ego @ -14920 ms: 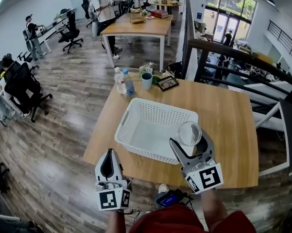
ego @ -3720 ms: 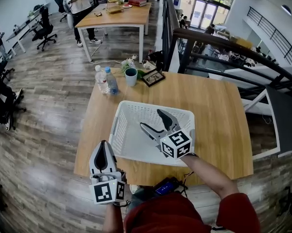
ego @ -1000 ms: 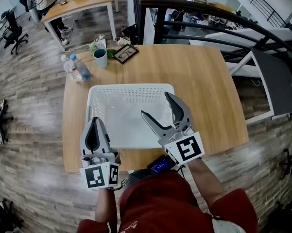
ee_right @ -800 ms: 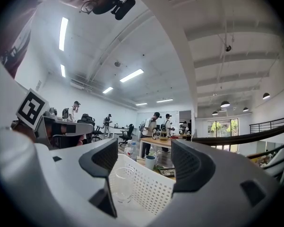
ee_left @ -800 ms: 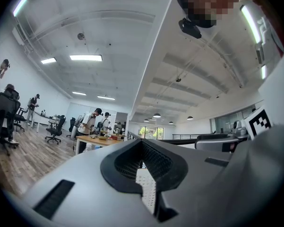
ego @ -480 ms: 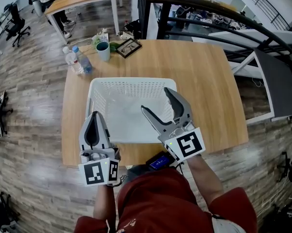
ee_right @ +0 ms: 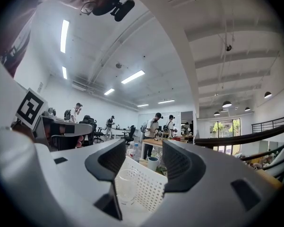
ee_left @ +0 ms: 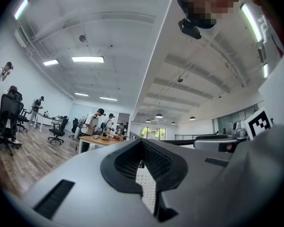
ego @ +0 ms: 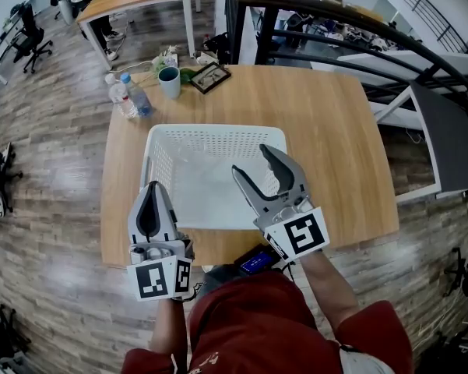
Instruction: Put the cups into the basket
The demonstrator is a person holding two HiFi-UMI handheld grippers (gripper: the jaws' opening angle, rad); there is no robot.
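We are listing the table [ego: 335,131] bearing the white basket [ego: 218,135], over whose near-right part our right claw [ego: 251,160] is hanging released and empty, its jaws having just been narrowing part-way on nothing, where some seconds ago it was carrying a clear cup. That clear cup [ee_right: 126,186] is now standing upright inside the basket by a mesh wall, beyond the jaws and apart from them, so we are judging it delivered. Our left claw [ego: 152,189] is waiting clenched and empty beside the basket's near-left corner.
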